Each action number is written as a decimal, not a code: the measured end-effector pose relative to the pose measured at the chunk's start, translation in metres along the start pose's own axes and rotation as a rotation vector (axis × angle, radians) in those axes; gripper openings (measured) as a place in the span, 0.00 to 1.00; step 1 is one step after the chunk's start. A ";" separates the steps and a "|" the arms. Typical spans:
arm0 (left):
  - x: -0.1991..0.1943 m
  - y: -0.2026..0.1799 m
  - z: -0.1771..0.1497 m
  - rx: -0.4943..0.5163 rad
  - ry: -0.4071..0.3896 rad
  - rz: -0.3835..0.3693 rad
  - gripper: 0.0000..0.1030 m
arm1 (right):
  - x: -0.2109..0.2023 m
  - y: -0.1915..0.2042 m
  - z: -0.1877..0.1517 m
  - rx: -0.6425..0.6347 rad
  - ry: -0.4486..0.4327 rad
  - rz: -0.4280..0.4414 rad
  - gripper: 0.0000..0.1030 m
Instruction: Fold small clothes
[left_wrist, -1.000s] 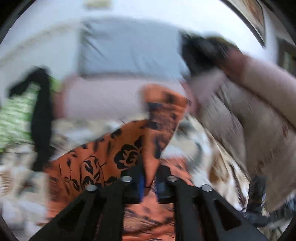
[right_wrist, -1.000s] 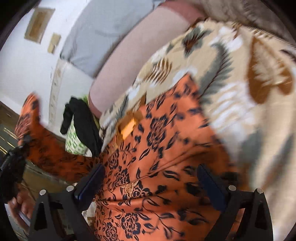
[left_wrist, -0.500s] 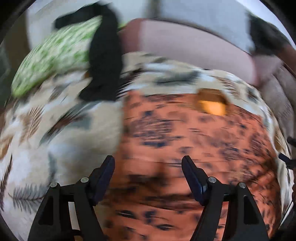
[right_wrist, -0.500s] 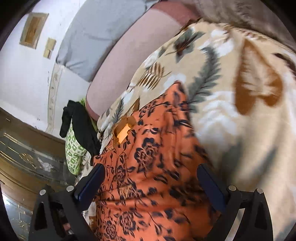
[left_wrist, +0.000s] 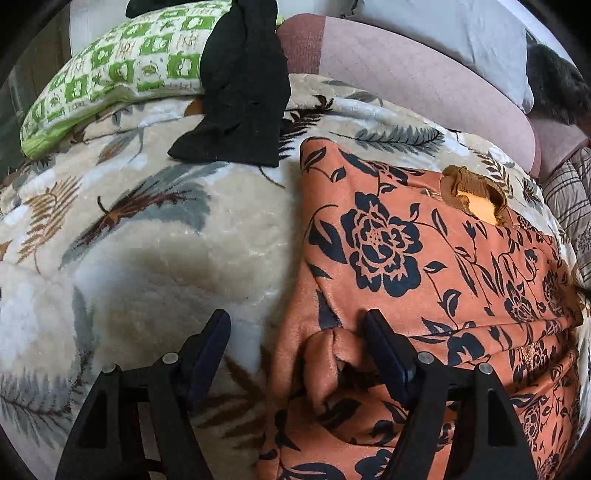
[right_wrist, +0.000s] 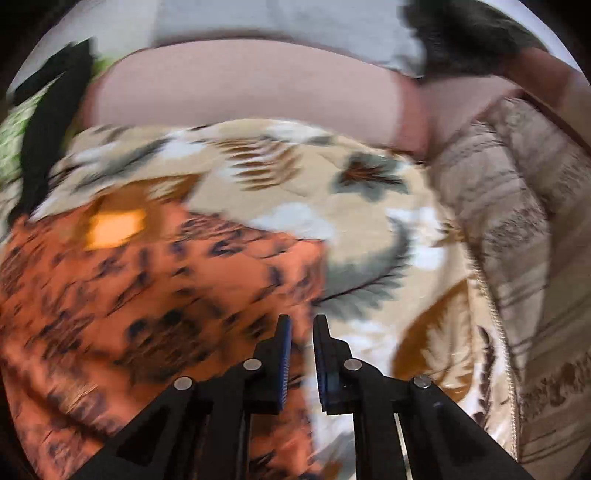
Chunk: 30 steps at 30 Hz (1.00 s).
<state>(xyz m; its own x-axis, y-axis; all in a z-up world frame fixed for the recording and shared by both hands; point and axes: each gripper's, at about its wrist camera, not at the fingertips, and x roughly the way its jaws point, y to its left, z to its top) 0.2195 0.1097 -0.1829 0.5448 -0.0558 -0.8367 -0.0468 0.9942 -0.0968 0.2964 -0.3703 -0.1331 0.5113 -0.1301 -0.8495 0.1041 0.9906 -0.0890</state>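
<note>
A leaf-patterned blanket (left_wrist: 155, 236) covers the bed, with a pink bolster (left_wrist: 406, 81) and green-checked pillow (left_wrist: 122, 70) behind.

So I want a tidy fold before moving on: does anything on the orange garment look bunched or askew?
Yes. The orange floral garment lies mostly flat on the leaf-print blanket, but its near left edge is bunched into a puckered lump between the open left gripper's fingers, not smoothed out.

Orange floral garment (left_wrist: 424, 266) flat on blanket (left_wrist: 147, 236)
</note>
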 end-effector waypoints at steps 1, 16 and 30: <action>-0.006 -0.002 0.002 0.008 -0.006 0.001 0.74 | 0.019 -0.012 -0.006 0.077 0.084 0.080 0.14; -0.029 -0.013 0.003 0.065 -0.056 0.036 0.81 | -0.007 -0.040 -0.010 0.313 -0.018 0.296 0.78; -0.144 0.032 -0.176 -0.026 0.086 -0.241 0.81 | -0.093 -0.134 -0.253 0.317 0.244 0.560 0.81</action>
<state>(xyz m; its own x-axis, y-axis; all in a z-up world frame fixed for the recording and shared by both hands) -0.0079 0.1330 -0.1605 0.4701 -0.2995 -0.8303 0.0532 0.9486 -0.3120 0.0190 -0.4796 -0.1733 0.3582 0.4482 -0.8190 0.1435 0.8404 0.5226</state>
